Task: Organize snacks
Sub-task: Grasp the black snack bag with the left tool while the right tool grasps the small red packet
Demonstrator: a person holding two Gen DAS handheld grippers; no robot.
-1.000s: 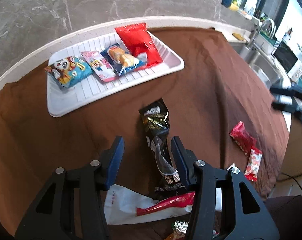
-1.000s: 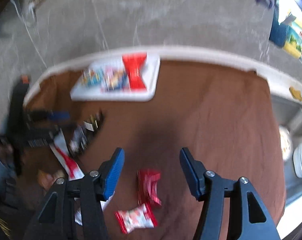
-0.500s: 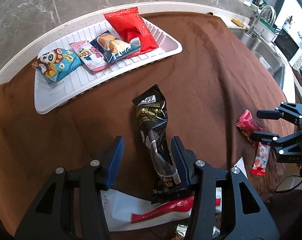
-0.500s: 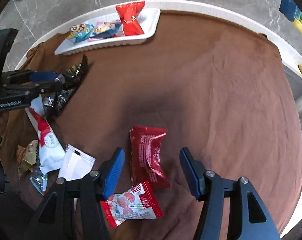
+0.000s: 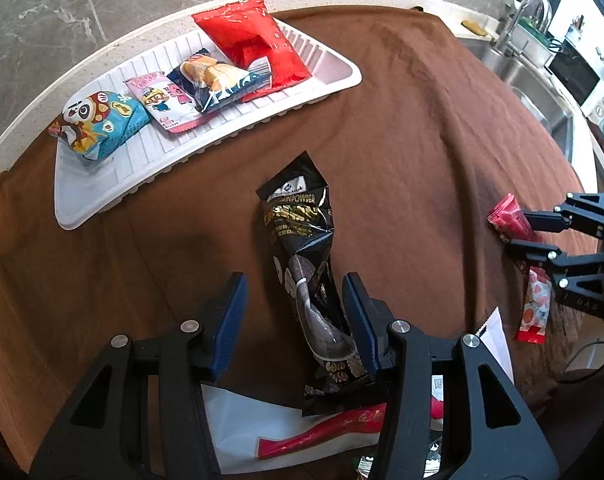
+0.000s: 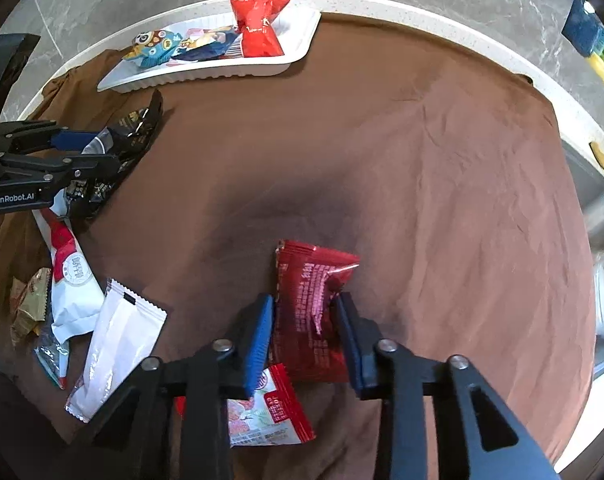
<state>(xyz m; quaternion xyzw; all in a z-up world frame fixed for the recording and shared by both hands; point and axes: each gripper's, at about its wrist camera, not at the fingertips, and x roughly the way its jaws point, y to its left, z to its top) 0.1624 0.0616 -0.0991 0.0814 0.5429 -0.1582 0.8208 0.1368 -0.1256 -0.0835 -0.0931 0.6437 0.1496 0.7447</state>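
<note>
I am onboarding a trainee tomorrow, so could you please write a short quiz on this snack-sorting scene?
1. How many snack packets lie in the white tray?
2. True or false: the right tongs are closing with the dark red packet between them.
3. The black packet lies: A) in the tray; B) on the brown cloth, between the fingers of the left tongs; C) in the sink.

Key: 1) four; 2) true; 3) B.
</note>
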